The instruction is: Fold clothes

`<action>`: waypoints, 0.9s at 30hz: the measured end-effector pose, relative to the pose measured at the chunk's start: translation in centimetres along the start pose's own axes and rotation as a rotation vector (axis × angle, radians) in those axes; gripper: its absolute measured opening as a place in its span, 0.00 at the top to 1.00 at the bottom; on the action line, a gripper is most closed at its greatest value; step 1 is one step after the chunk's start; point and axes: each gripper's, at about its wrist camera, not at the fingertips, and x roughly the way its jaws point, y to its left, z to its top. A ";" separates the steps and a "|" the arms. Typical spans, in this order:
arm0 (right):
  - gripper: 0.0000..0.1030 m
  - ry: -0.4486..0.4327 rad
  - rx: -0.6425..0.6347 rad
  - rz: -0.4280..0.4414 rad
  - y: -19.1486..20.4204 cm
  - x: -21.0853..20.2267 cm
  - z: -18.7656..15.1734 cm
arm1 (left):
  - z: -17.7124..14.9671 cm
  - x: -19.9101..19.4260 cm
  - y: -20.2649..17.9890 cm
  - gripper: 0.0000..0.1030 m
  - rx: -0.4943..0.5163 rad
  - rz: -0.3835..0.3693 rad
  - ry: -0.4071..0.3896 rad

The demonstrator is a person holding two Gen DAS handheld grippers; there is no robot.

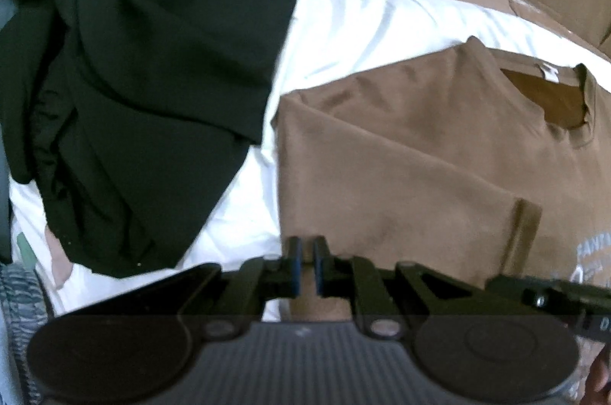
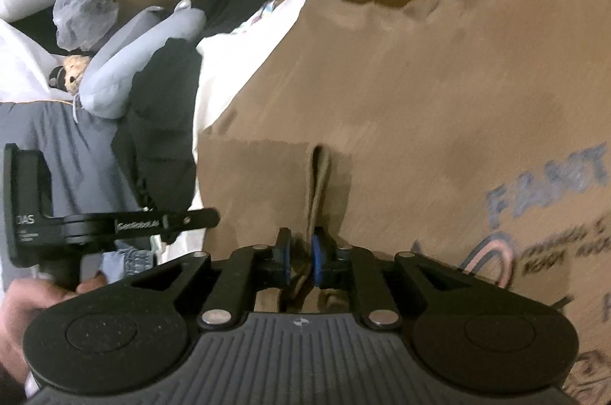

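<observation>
Left wrist view: the left gripper (image 1: 307, 262) hovers empty, jaws nearly together, above the brown shirt (image 1: 401, 153) on the white sheet (image 1: 343, 23). The right gripper (image 2: 300, 258) has jaws slightly apart around the sleeve hem (image 2: 319, 191), pads not pressing.

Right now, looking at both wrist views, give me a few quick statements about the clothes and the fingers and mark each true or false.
1. The brown T-shirt lies on a white sheet. True.
2. The black garment is neatly folded. False: it lies crumpled in a heap.
3. The sleeve hem sits between the right gripper fingers. True.
4. The left gripper holds the black garment. False: nothing is between its fingers.
5. The T-shirt is plain. False: it carries printed lettering.
</observation>
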 end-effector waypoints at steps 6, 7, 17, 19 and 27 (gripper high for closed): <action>0.72 0.038 0.004 0.059 0.4 0.9 -0.8 | -0.3 -0.2 0.0 0.91 -0.012 0.000 -0.011; 0.72 0.044 0.003 0.067 0.5 1.0 -1.0 | -0.4 -0.3 0.1 0.91 -0.013 -0.002 -0.015; 0.72 0.104 -0.034 0.147 1.3 1.5 -3.5 | -1.2 -1.2 0.2 0.91 -0.017 -0.012 -0.039; 0.75 0.113 -0.044 0.160 1.5 1.5 -3.9 | -1.4 -1.3 0.2 0.91 -0.014 -0.018 -0.040; 0.96 0.071 -0.028 0.173 1.5 -1.3 -3.9 | -2.0 -1.7 0.3 0.91 -0.029 -0.029 -0.049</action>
